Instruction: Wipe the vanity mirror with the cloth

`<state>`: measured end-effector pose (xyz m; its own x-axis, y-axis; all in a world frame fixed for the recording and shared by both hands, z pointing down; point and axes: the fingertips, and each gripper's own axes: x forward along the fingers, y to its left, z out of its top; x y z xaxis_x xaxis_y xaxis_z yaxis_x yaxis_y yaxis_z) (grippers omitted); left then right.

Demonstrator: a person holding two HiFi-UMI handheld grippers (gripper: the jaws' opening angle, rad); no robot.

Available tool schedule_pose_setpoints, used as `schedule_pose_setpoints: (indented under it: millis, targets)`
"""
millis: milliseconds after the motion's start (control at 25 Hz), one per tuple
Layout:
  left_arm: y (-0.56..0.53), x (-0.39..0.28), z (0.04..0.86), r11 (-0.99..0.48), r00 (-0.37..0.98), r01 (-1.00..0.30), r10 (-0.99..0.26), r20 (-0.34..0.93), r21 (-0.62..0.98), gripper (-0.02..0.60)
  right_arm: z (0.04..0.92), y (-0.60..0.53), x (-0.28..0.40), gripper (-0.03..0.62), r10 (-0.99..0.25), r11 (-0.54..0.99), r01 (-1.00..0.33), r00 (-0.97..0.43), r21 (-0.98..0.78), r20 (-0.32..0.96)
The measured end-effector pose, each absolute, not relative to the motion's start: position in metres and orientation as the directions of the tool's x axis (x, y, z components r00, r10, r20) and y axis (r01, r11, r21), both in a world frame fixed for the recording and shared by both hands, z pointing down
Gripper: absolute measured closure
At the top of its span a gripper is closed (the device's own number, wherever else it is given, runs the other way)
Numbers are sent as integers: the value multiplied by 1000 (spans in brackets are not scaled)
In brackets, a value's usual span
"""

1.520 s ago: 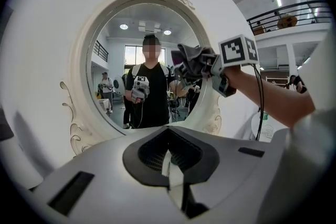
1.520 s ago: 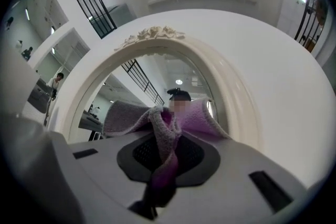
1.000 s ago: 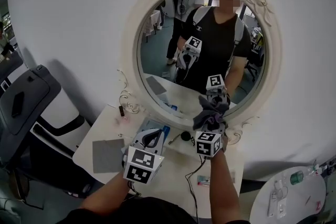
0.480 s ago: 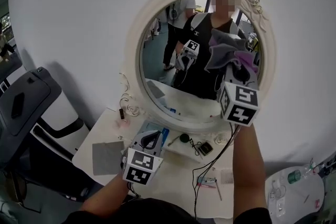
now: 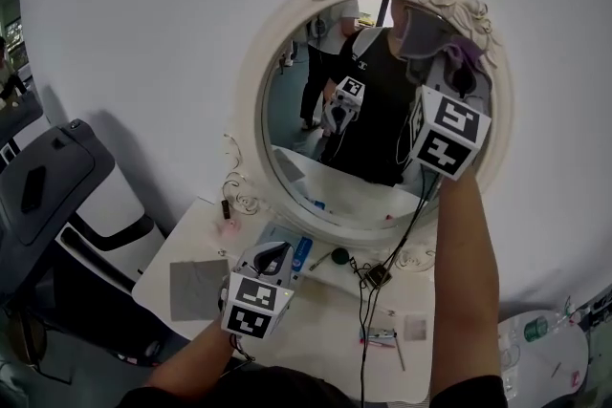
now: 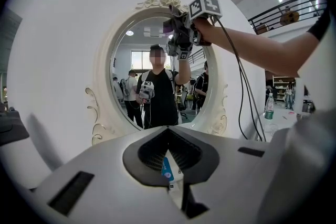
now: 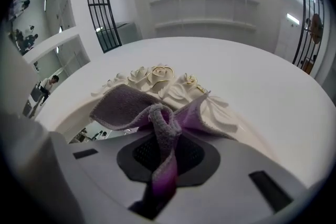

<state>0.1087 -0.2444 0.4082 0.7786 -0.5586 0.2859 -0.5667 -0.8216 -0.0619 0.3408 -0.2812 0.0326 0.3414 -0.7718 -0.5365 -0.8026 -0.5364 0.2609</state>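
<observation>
right gripper fingers clamp a soft grey-purple cloth at the top rim of the oval white-framed vanity mirror | left gripper fingers closed, empty, over the bench | we judge the cloth light and limp; grip its bunched middle

Mirror glass, far upper right: hidden behind the cloth and the right gripper in the head view.
Cloth against glass: touching or just off, cannot tell.
Right jaw tips: buried in cloth folds.
Grey chair, left: cut off by the picture's edge.
Round table, near right: cut by the corner; bottle too small to read.
Small items on the vanity top: too small to name.
Blue-labelled thing, through the jaw gap in the left gripper view: only a sliver shows.
</observation>
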Motion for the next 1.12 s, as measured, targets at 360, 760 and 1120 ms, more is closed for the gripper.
schedule_pose_setpoints:
  millis: [360,760,1120]
  targets:
    - [-245,120,425,-830,782,-557,-538,313,-34,581,79,-283,339,548,-814,-484,-816,287,317,-505]
    - [-241,131,436,-838,780,-544,-522,344,-37,581,278,-287,333,548,-879,-461,-782,340,419,-333]
    - [-242,121,441,-828,768,-559,-533,353,-34,581,456,-292,339,549,-907,-360,-822,419,441,41]
